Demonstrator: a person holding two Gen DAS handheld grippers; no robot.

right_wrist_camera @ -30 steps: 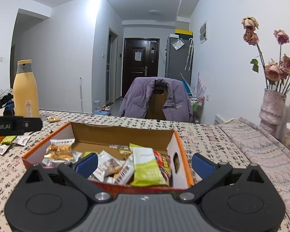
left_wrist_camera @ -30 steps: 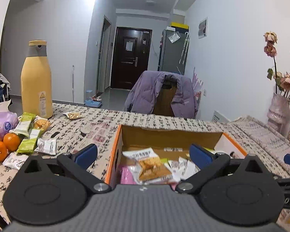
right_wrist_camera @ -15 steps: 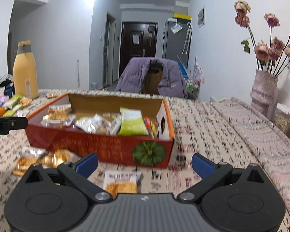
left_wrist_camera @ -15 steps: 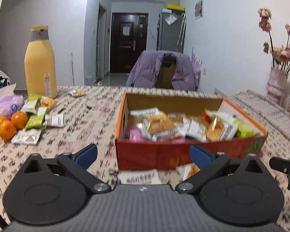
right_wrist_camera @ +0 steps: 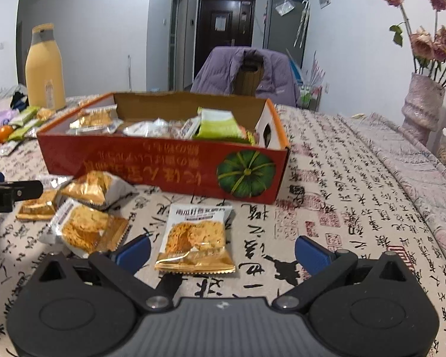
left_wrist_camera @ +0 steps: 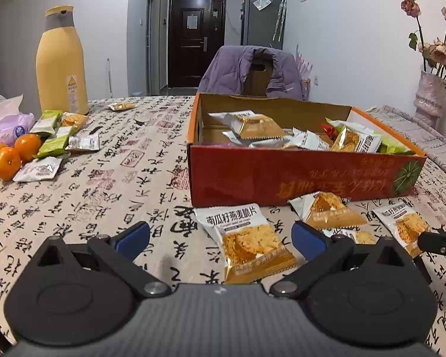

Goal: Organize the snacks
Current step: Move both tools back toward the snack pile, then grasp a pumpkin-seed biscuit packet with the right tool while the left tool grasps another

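Currently the left tool (left_wrist_camera: 220,239) is hovering with jaws spread wide, empty, over a snack packet (left_wrist_camera: 246,242) lying flat on the bench (left_wrist_camera: 110,184): white top with dark characters, gold lower half showing a crisp oat slab. The right tool (right_wrist_camera: 221,251) is likewise gaping wide around another such packet (right_wrist_camera: 196,238). At 12 o'clock, the red box (right_wrist_camera: 163,166) with a green pumpkin print is sitting filled with mixed packets.

left gripper (left_wrist_camera: 220,239): jaws spread wide, empty, low and level, facing forward | right gripper (right_wrist_camera: 222,251): jaws spread wide, empty, low and level, just right of the left
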